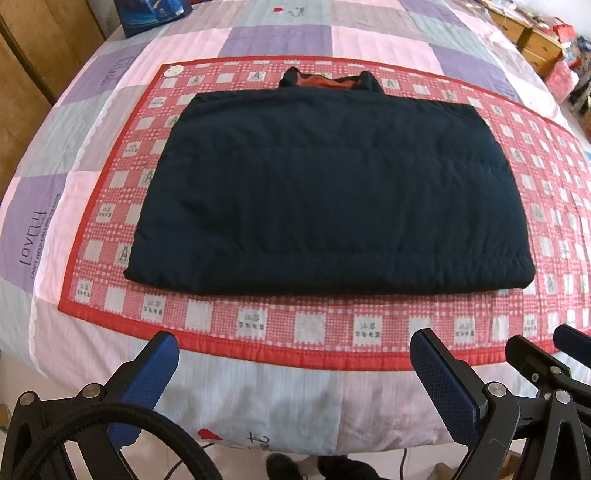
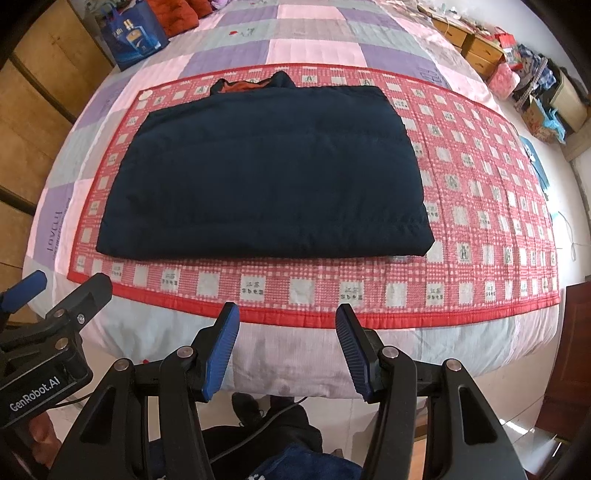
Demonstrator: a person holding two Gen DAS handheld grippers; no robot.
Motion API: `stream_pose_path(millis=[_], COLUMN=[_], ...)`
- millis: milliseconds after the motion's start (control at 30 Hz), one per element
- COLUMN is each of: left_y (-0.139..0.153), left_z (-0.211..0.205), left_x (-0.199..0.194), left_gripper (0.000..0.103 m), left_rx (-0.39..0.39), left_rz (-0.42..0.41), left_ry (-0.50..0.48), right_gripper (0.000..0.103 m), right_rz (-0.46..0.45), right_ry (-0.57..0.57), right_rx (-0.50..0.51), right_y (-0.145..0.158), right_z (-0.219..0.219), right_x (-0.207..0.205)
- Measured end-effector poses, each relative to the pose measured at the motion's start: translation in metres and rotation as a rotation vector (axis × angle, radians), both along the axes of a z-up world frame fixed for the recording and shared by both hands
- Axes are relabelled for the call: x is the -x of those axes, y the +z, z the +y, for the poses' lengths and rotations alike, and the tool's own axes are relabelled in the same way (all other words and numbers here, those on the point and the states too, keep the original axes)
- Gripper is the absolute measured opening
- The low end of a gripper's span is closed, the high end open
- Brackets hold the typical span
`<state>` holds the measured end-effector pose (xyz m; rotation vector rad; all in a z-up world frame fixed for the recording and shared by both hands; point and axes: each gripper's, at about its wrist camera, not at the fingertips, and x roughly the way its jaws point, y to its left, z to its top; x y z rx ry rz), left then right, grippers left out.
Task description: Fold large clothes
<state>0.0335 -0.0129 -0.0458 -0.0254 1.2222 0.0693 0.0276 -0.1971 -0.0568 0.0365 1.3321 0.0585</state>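
Note:
A dark navy padded jacket (image 1: 325, 192) lies folded into a flat rectangle on a red checked mat (image 1: 295, 328); its orange-lined collar (image 1: 325, 82) sticks out at the far edge. It also shows in the right wrist view (image 2: 266, 173) on the same mat (image 2: 480, 229). My left gripper (image 1: 295, 365) is open and empty, held back over the bed's near edge, apart from the jacket. My right gripper (image 2: 287, 332) is open and empty too, just short of the mat's near border. The left gripper (image 2: 55, 291) shows at the left of the right wrist view.
The mat lies on a pink, purple and grey patchwork quilt (image 1: 280, 37) covering the bed. A blue bag (image 2: 135, 33) and red cushions (image 2: 177, 14) sit at the far left corner. Wooden drawers (image 2: 476, 44) and clutter stand beyond the bed's right side. A wooden wardrobe (image 2: 33, 110) is left.

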Motion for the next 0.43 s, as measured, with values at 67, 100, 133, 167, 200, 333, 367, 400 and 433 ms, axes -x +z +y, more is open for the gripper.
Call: stream_pose_path(millis=[67, 100, 133, 167, 200, 333, 367, 400, 433], left_y=[0.0000, 0.0001, -0.0002, 0.0003, 0.0003, 0.0000, 0.0003, 0.0009, 0.0008], left_z=[-0.0002, -0.0005, -0.0008, -0.0015, -0.0018, -0.0006, -0.0001, 0.0020, 0.0018], left_x=[-0.0002, -0.0004, -0.0008, -0.0009, -0.0010, -0.0001, 0.0004, 0.0014, 0.0017], left_gripper=[0.103, 0.103, 0.103, 0.103, 0.103, 0.103, 0.103, 0.103, 0.103], left_rx=[0.000, 0.000, -0.001, 0.000, 0.001, -0.002, -0.002, -0.001, 0.000], left_rz=[0.001, 0.002, 0.002, 0.001, 0.001, -0.008, -0.011, -0.012, -0.012], left_ry=[-0.001, -0.001, -0.001, 0.002, 0.001, -0.009, -0.010, -0.016, -0.018], right_gripper=[0.058, 0.058, 0.058, 0.058, 0.058, 0.058, 0.058, 0.058, 0.058], right_rz=[-0.001, 0.000, 0.002, 0.002, 0.001, 0.001, 0.001, 0.003, 0.004], right_ry=[0.000, -0.001, -0.002, -0.002, -0.001, -0.002, -0.004, -0.004, -0.004], right_rx=[0.002, 0.001, 0.001, 0.001, 0.001, 0.002, 0.001, 0.000, -0.001], right_y=[-0.0009, -0.0013, -0.0013, -0.0010, -0.0010, -0.0015, -0.0012, -0.0012, -0.0016], right_z=[0.0032, 0.0046, 0.0048, 0.0047, 0.0045, 0.0064, 0.0056, 0.0062, 0.0069], right_x=[0.0002, 0.0002, 0.0001, 0.0001, 0.0002, 0.0004, 0.0002, 0.0001, 0.0003])
